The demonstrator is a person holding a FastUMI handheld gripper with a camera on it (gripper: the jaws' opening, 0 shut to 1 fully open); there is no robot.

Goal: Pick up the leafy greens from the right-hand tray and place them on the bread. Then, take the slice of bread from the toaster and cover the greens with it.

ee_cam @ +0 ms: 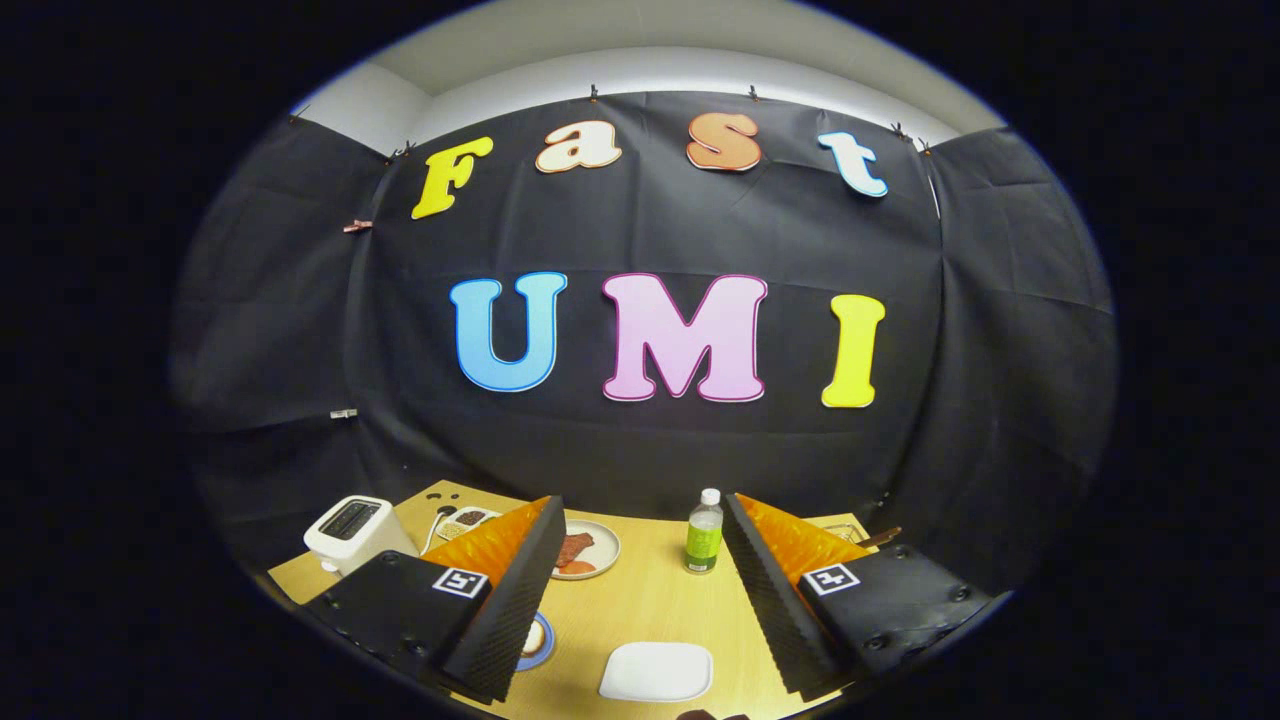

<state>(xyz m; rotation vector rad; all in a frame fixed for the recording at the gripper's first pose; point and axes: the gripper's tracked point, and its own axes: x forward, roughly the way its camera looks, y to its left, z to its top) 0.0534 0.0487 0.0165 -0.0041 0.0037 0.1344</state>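
Your gripper [640,610] hangs above the near edge of the wooden worktop [640,600] with its fingers spread wide and nothing between them. A white rectangular plate [656,671] lies between the fingertips, close in. The white toaster [352,532] stands far left, beyond your left finger. A round plate of food [588,549] sits just beside the left finger's far end, and a blue-rimmed plate [538,640] peeks out beside that finger. A small bottle [704,535] stands farther off, between the fingers. The right-hand tray [850,532] is mostly hidden behind your right finger; you cannot make out the greens.
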